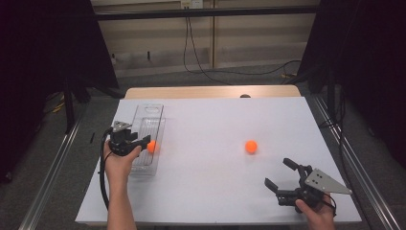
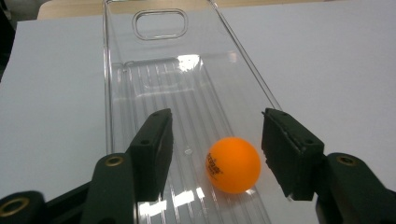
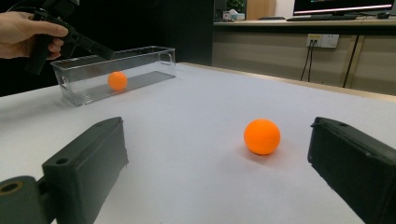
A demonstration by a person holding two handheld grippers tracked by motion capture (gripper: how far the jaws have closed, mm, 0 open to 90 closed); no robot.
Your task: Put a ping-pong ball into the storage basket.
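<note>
The right gripper [image 1: 286, 175] sits at the near right corner of the desk [image 1: 206, 191], held in the person's right hand [image 1: 318, 213]. Its fingers [image 3: 88, 163] are spread wide and grip nothing. In the right gripper view, a loose orange ball [image 3: 262, 136] lies on the white desk surface ahead of the fingers, nearer the right-hand one and touching neither. In the high view this ball [image 1: 251, 146] rests right of the desk's centre, well apart from the bin.

The left gripper [image 1: 143, 142] is held in the left hand [image 1: 120, 160] over the near part of the clear bin [image 1: 143, 167], at the desk's left side. Its fingers [image 2: 152, 149] are spread, with a second orange ball [image 2: 233, 164] between them. The ball lies on the ribbed bin floor, nearer the right-hand finger; a gap shows on both sides, so neither pad presses on it.

The bin [image 2: 112, 93] is a long, narrow, transparent tray running away from the person, with a handle cut-out [image 2: 160, 23] in its far end wall. Beyond the white surface, a wooden desk edge [image 1: 210, 91] shows.
</note>
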